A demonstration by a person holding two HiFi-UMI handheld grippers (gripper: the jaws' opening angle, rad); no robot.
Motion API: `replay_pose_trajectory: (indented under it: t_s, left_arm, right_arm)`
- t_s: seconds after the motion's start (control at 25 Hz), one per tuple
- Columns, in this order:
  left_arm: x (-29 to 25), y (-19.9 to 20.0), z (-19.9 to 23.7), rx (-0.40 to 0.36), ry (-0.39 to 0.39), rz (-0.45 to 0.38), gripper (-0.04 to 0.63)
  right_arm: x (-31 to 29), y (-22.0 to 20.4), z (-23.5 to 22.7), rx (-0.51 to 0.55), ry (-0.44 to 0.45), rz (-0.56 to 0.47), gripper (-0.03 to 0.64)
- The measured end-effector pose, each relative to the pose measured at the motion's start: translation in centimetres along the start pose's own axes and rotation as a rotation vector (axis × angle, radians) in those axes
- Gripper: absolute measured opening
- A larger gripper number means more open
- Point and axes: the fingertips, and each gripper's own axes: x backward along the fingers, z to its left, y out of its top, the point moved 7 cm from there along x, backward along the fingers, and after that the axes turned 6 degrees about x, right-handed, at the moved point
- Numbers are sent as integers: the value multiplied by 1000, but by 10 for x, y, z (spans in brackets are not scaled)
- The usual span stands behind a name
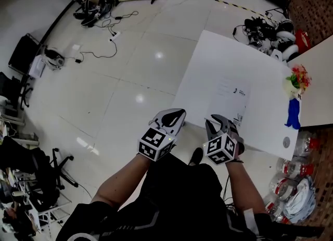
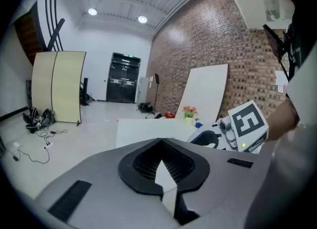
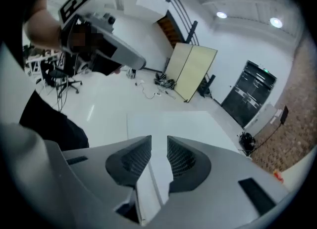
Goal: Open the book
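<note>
Hovering at the near edge of the desk [image 1: 213,58], both tongs are short of the closed book [image 1: 234,97], so the approach step is judged pending. Left tongs [image 1: 180,113] are closed on nothing and right tongs [image 1: 223,121] are slightly parted and empty. Next move: reach the cover edge.

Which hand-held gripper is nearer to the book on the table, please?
Right. The right hand-held gripper is at the book's near edge; the left hand-held gripper is further left, at the table's edge, clear of the book.

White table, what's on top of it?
On the table sit a white book, flowers and a blue thing. The right gripper hides a bit of its near edge.
</note>
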Motion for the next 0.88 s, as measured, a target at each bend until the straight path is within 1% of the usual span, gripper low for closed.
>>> replay_pose_trajectory:
  t_s: [0.08, 0.2, 0.24, 0.32, 0.4, 0.52, 0.72, 0.88]
  left_arm:
    - [-23, -14, 12, 11, 12, 46, -5]
    - [-45, -41, 33, 86, 27, 120, -5]
    - [-51, -49, 37, 97, 23, 138, -5]
    - [-61, -60, 42, 85, -1, 179, -5]
    - [-66, -67, 45, 68, -39, 208, -5]
    - [-68, -74, 49, 74, -78, 223, -5]
    - [-63, -72, 59, 84, -101, 218, -5]
    - [-62, -67, 63, 84, -109, 214, -5]
  right_arm:
    - [-29, -10, 2, 76, 33, 37, 60]
    - [-62, -22, 15, 144, 80, 88, 60]
    - [-71, -26, 20, 159, 94, 112, 60]
    - [-85, -35, 25, 172, 101, 160, 61]
    - [-95, -40, 26, 198, 97, 208, 61]
    - [-105, -45, 27, 225, 112, 253, 60]
    - [-111, -39, 33, 268, 99, 286, 60]
    - [-114, -39, 33, 235, 101, 304, 60]
